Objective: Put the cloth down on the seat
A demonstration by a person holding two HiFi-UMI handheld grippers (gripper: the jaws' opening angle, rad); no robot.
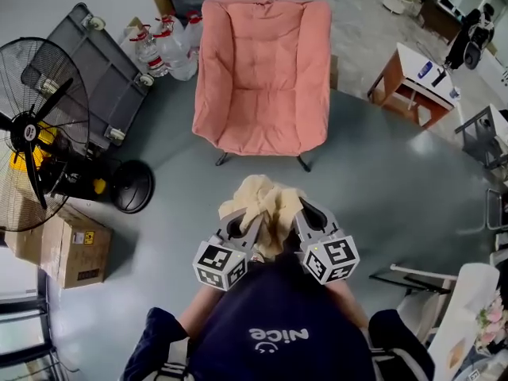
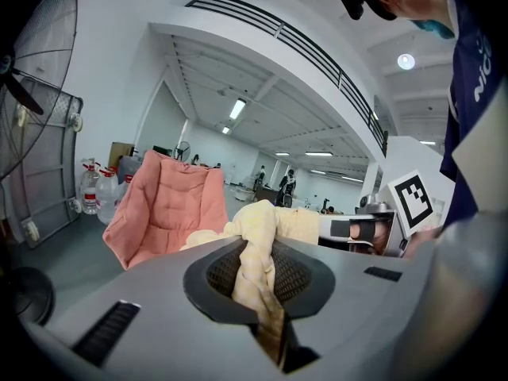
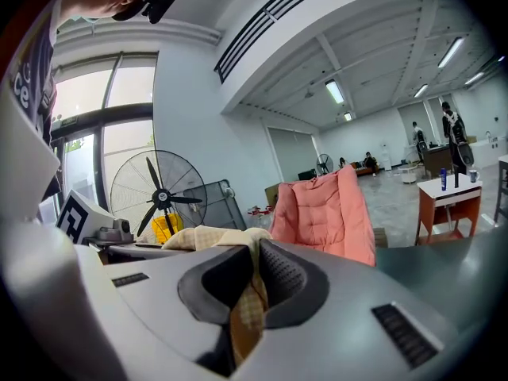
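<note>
We hold the pale yellow cloth (image 1: 266,203) bunched in the air over the grey floor (image 1: 381,185). It is in front of the pink chair (image 1: 262,38) and well apart from its seat (image 1: 262,121).

The left tongs (image 2: 255,278) are pressed nearly together on a twisted fold of the cloth, which runs down between their ribbed pads (image 2: 295,276). The right tongs (image 3: 252,280) pinch another fold the same way, with a checked strip hanging in the narrow gap. Both tongs sit side by side, close to our chest, with the rest of the cloth heaped over their tips.

To our left stand a big black fan (image 1: 36,133) and a cardboard box (image 1: 75,248). Beyond them a grey trolley (image 1: 95,70) lies tipped up, with water bottles (image 1: 163,46) just beside the chair. To our right, a small counter (image 1: 413,74) with orange legs carries a blue bottle.
</note>
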